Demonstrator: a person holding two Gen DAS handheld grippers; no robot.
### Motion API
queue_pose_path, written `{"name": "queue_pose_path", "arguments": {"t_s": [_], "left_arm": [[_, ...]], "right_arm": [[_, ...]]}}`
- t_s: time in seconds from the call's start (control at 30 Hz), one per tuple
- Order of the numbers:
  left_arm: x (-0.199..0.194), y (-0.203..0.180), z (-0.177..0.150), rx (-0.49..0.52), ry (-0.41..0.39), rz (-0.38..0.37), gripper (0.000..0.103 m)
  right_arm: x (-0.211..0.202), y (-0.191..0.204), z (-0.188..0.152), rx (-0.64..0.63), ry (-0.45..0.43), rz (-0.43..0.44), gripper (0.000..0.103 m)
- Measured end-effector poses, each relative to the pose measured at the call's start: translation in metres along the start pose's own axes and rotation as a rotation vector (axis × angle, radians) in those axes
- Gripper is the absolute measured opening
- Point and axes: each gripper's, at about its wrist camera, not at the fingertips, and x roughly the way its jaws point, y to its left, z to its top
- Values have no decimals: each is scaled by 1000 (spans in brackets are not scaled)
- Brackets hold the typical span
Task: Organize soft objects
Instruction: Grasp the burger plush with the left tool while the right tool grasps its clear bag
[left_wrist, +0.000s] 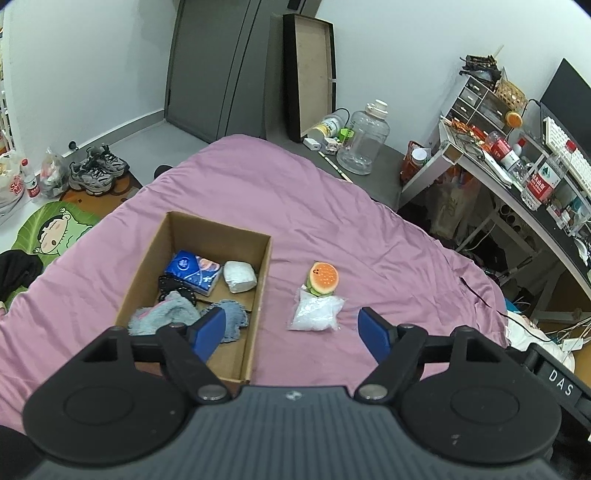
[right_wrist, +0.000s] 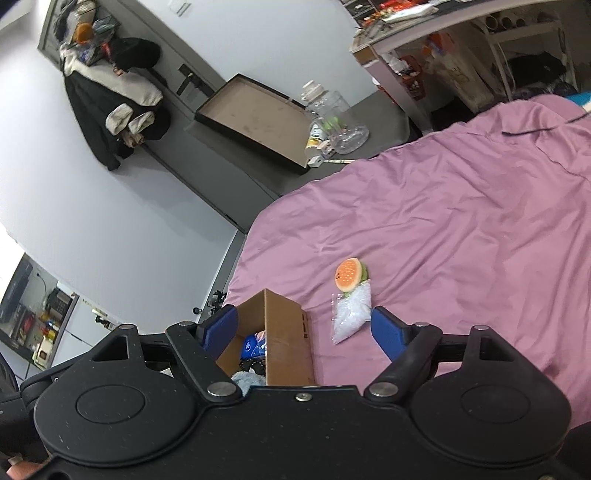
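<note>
Pink bedspread (left_wrist: 332, 206); only right wrist shows hanging coats (right_wrist: 110, 96)

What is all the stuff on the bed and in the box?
cardboard box: one, brown, on the pink bed
tissue pack: one, blue, in the box
white bundle: one, in the box
cloths: blue-grey, near end of the box
burger toy: one, orange, on the bed beside the box
clear bag: one, whitish, touching the burger toy
left tool: open, empty
right tool: open, empty
</note>
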Motion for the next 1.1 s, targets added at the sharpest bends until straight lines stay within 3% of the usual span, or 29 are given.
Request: {"name": "queue_pose_path", "arguments": {"t_s": [0.3, 0.77, 1.1], "left_arm": [[25, -28, 0, 47, 26, -15, 77], [86, -49, 7, 64, 92, 32, 77], [123, -54, 16, 68, 123, 67, 77]], "right_arm": [[16, -28, 3, 80, 18, -5, 78], [55, -63, 6, 196, 74, -14, 78], [84, -72, 11, 211, 89, -8, 76]]}}
